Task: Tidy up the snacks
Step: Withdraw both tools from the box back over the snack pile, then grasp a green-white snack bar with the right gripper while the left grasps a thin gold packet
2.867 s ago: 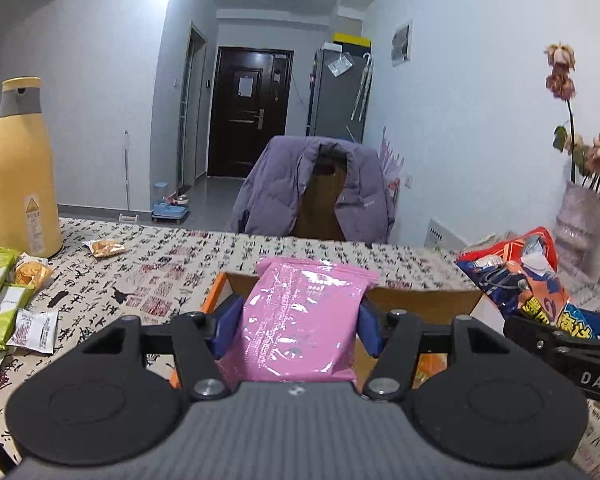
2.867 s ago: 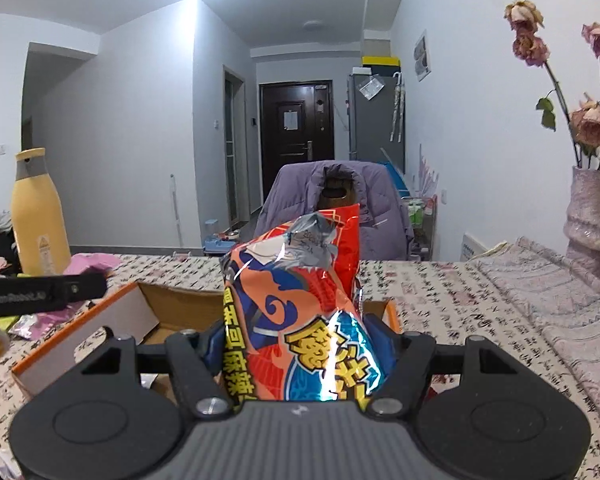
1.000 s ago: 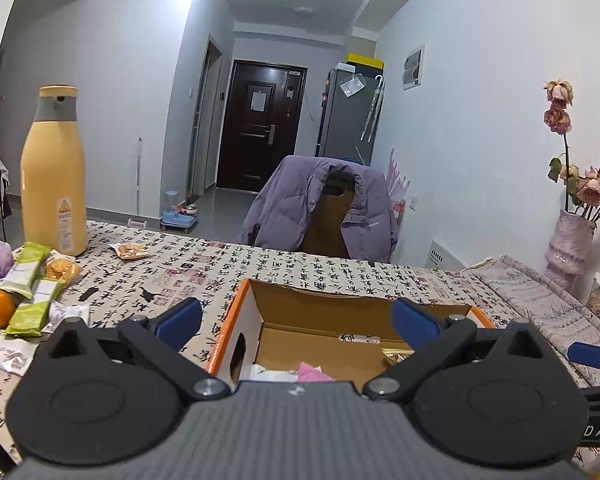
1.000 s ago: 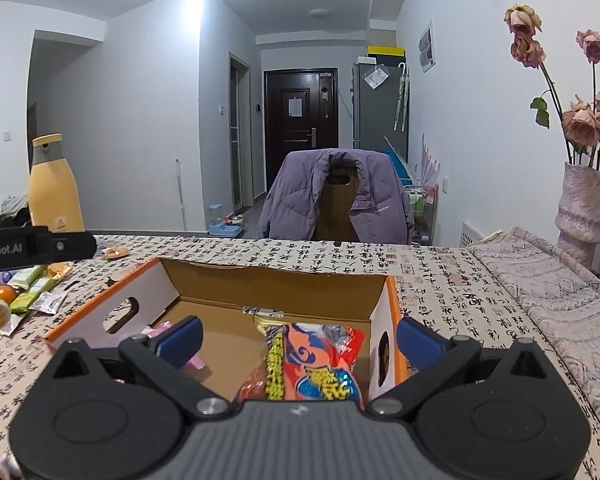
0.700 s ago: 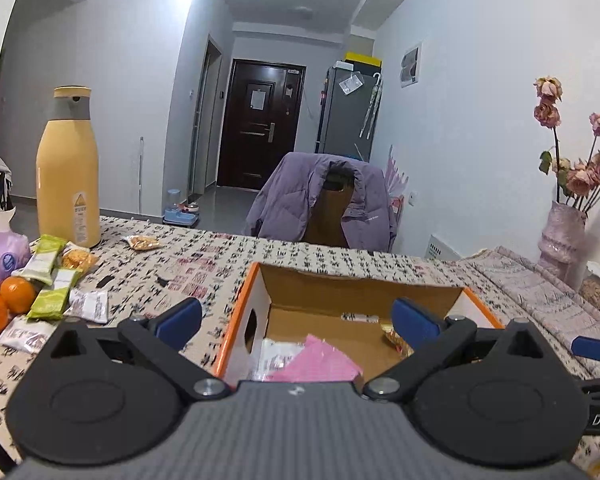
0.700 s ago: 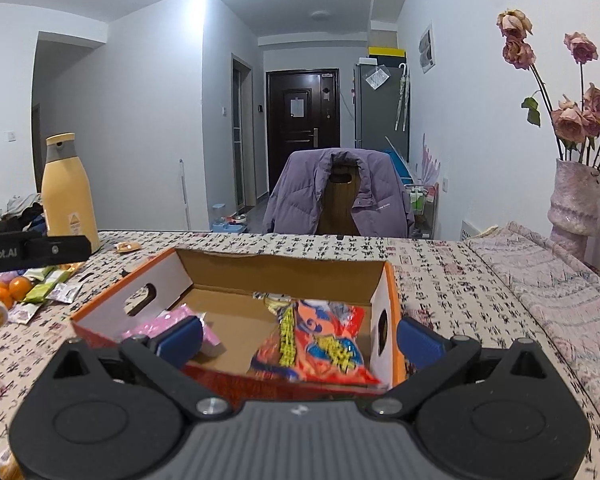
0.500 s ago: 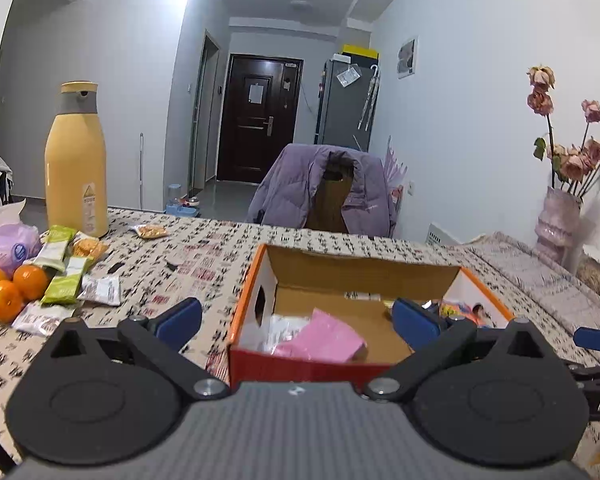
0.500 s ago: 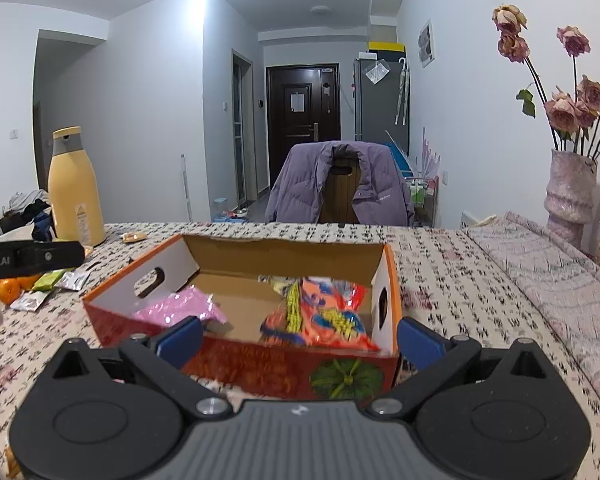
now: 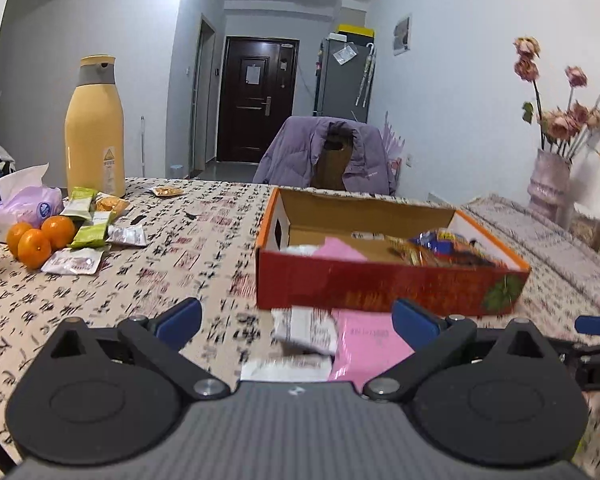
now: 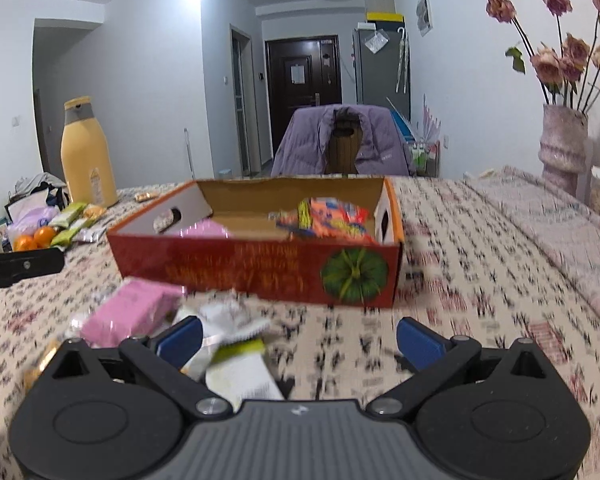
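Hovering with jaws spread wide and empty, the left gripper and right gripper face the red-and-orange open cardboard box on the surface's patterned cloth. Pink flat packet lies before its near wall.

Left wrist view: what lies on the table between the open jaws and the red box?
A pink packet and white wrappers lie on the tablecloth before the red box, seen in the left wrist view.
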`<state>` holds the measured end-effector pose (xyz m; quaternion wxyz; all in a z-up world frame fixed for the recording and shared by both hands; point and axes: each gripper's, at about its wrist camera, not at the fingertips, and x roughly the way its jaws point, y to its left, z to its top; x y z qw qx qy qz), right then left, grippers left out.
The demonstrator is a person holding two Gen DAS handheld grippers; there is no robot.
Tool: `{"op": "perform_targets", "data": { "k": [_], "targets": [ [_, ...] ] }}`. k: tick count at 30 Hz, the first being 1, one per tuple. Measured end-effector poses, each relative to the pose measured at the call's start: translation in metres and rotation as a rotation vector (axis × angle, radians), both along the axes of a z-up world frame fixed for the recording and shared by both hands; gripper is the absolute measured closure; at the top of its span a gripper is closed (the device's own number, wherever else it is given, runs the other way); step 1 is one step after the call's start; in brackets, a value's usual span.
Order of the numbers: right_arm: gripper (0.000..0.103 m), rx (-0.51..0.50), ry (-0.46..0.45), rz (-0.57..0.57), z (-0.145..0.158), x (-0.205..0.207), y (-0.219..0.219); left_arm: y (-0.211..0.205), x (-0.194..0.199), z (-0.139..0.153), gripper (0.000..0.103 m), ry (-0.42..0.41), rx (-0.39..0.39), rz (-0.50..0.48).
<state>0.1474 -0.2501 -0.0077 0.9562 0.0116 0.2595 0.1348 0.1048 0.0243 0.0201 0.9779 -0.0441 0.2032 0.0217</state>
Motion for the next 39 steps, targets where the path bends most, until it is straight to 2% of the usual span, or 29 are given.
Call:
{"op": "perform_targets", "data": {
  "k": [9,19,21,22,26,30,32,33,36,39],
  "targets": [
    [0.0,-0.024,0.039,0.012,-0.017,-0.022,-0.004,-0.002,-0.027,-0.02,0.0,0.037,-0.01,-0.02],
    [0.001,-0.064,0.093,0.04,-0.03,-0.01,0.013,-0.001,-0.035,-0.024,0.0,0.063,-0.006,-0.009],
    [0.006,-0.07,0.105,0.051,-0.034,-0.005,0.018,0.001,-0.037,-0.024,0.0,0.064,-0.006,-0.004],
    [0.013,-0.076,0.113,0.053,-0.035,-0.002,0.02,0.001,-0.037,-0.024,0.0,0.066,-0.004,-0.002],
    [0.022,-0.091,0.107,0.068,-0.037,0.001,0.025,0.002,-0.038,-0.025,0.0,0.072,0.0,-0.001],
    [0.037,-0.093,0.102,0.097,-0.035,0.0,0.027,0.002,-0.039,-0.024,0.0,0.076,-0.002,0.0],
    [0.058,-0.096,0.102,0.121,-0.033,-0.001,0.027,0.002,-0.039,-0.023,0.0,0.073,-0.003,0.0],
    [0.063,-0.106,0.1,0.146,-0.032,-0.002,0.028,0.002,-0.039,-0.022,0.0,0.072,-0.005,-0.001],
    [0.068,-0.141,0.09,0.159,-0.03,-0.004,0.031,0.001,-0.039,-0.022,0.0,0.073,-0.005,-0.003],
    [0.069,-0.128,0.078,0.136,-0.028,-0.007,0.028,0.002,-0.041,-0.022,0.0,0.07,-0.009,-0.002]
  ]
}}
